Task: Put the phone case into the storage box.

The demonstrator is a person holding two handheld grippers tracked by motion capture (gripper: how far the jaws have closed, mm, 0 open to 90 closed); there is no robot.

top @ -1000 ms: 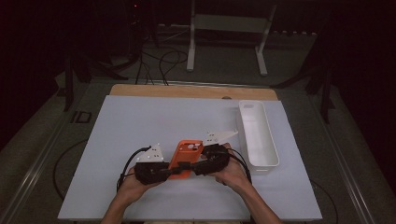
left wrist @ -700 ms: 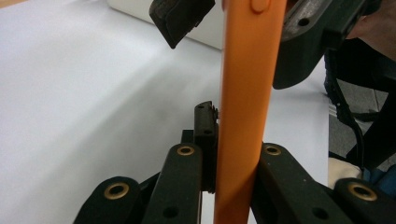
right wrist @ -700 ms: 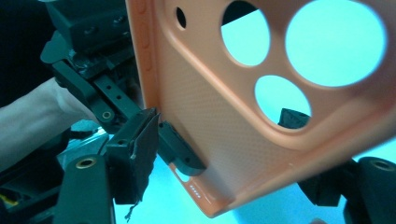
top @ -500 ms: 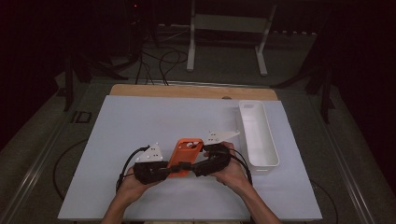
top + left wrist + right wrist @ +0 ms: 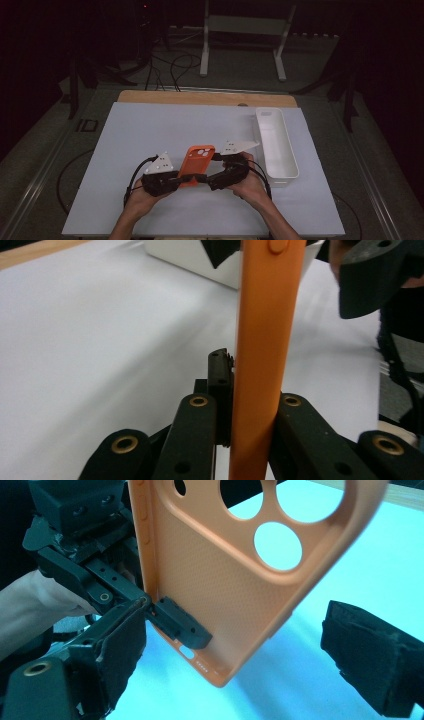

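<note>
Item: orange phone case (image 5: 198, 161), held above the white mat (image 5: 150, 130) near the person's edge, just left of the white bin (image 5: 276, 145); long axis runs away from the person, camera cut-outs at the far end, hollow side toward the right gripper (image 5: 240, 645). Left gripper (image 5: 250, 390) is clamped on the case's lower edge; the right gripper's jaws stand wide, holding nothing. Risk: with only this thin edge pinched, the soft case may flex or twist out and drop.
</note>
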